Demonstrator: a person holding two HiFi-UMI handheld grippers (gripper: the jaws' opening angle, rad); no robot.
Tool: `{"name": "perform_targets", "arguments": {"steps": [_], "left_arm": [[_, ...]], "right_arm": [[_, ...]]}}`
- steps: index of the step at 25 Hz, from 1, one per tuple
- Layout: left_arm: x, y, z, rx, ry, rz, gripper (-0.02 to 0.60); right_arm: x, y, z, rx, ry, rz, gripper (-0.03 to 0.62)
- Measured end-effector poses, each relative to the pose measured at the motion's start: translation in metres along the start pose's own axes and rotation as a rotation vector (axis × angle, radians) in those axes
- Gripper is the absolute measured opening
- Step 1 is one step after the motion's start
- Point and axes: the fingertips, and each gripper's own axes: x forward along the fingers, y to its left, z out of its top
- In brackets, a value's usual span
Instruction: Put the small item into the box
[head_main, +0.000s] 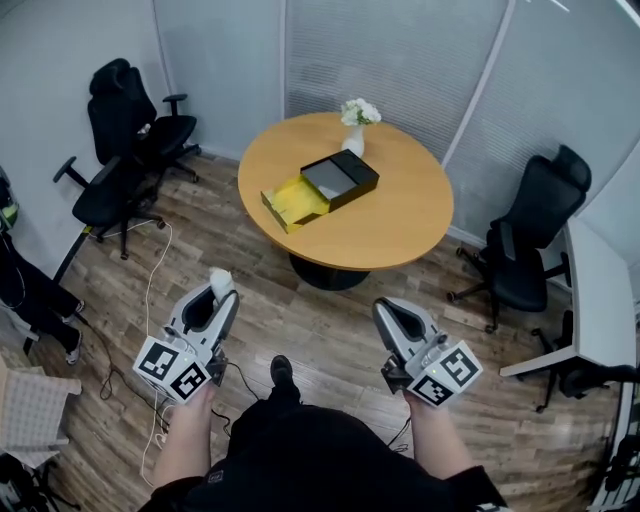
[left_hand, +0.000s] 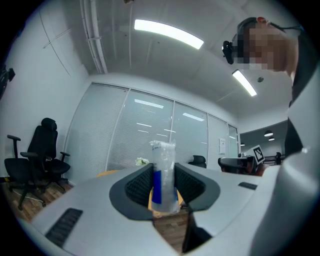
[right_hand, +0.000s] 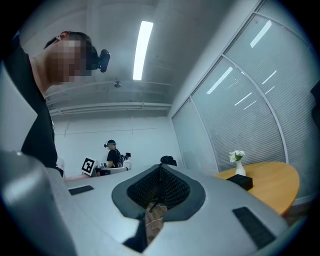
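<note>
An open box (head_main: 322, 187) with a black tray and a yellow part lies on the round wooden table (head_main: 400, 230), across the floor from me. My left gripper (head_main: 221, 287) is held low at the left. It is shut on the small item (head_main: 220, 279), a clear-wrapped piece with a blue part (left_hand: 163, 175) that stands upright between the pads and sticks out above them. My right gripper (head_main: 386, 306) is at the lower right, jaws together with nothing between them. In the right gripper view the box (right_hand: 240, 181) shows dark at the table's edge.
A white vase of flowers (head_main: 354, 125) stands on the table behind the box. Black office chairs (head_main: 125, 150) are at the left and one (head_main: 530, 250) at the right. A white desk (head_main: 600, 300) lines the right side. Cables (head_main: 150, 290) trail over the wood floor.
</note>
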Motion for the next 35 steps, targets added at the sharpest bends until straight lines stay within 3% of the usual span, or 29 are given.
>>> {"name": "perform_targets", "arguments": {"steps": [17, 23, 35], "left_arm": [[0.093, 0.164, 0.006, -0.05, 0.004, 0.015, 0.137], [0.108, 0.19, 0.013, -0.031, 0.006, -0.016, 0.137], [0.145, 0.207, 0.002, -0.049, 0.045, -0.012, 0.137]], "right_arm": [[0.18, -0.084, -0.016, 0.012, 0.093, 0.018, 0.038], [0.215, -0.091, -0.009, -0.017, 0.098, 0.02, 0.038], [0.237, -0.131, -0.017, 0.031, 0.105, 0.017, 0.038]]}}
